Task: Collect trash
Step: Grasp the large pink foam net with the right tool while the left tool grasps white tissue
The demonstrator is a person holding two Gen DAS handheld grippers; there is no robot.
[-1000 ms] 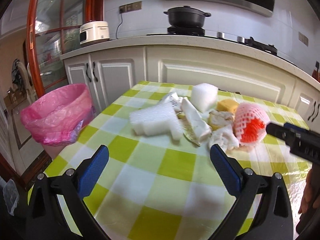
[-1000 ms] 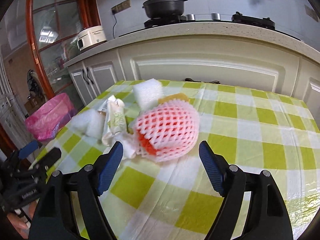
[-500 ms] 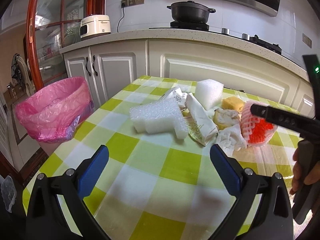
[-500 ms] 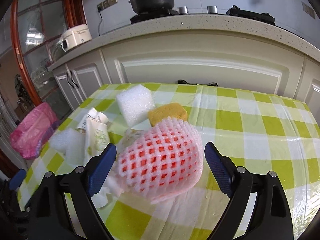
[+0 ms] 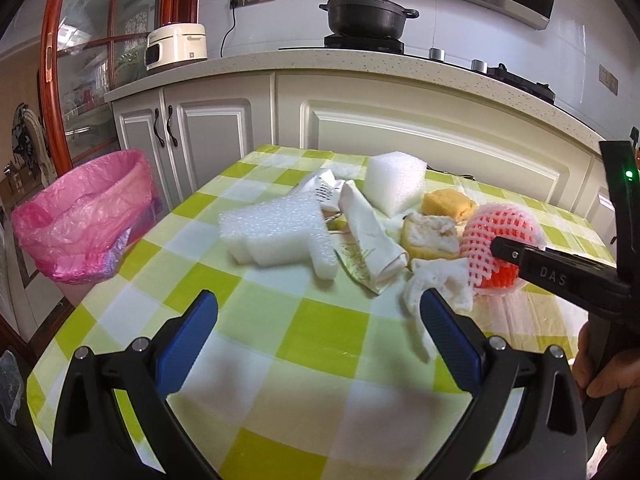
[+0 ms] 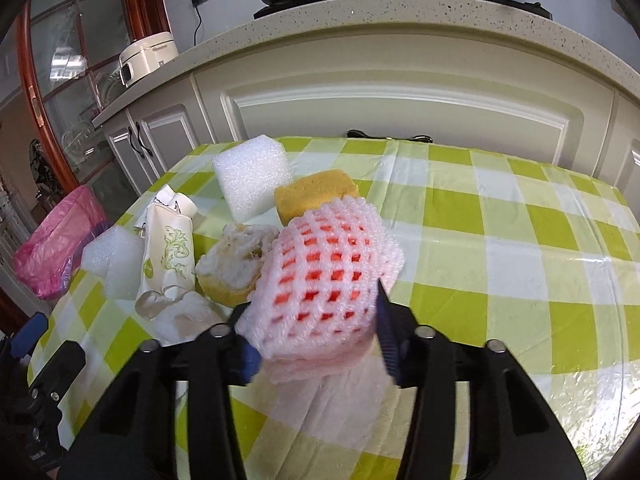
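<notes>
A pile of trash lies on the green-checked table [image 5: 280,344]. My right gripper [image 6: 316,340] is shut on the pink foam fruit net [image 6: 328,276], which holds something red; it also shows in the left wrist view [image 5: 500,240]. Beside it lie a yellow fruit peel [image 6: 232,268], a yellow sponge [image 6: 316,196], a white foam block [image 6: 252,176], a flat foam piece [image 5: 280,236], a paper wrapper [image 5: 368,240] and a crumpled tissue [image 5: 436,284]. My left gripper [image 5: 320,332] is open and empty, short of the pile. The pink-lined bin [image 5: 84,216] stands left of the table.
White kitchen cabinets [image 5: 400,128] run behind the table, with a black pot [image 5: 366,14] and a rice cooker [image 5: 176,46] on the counter. A wood-framed glass door [image 5: 80,60] stands at the left.
My right gripper moved forward and closed on the pink foam net. My left gripper drew a little closer to the pile and stayed open.
</notes>
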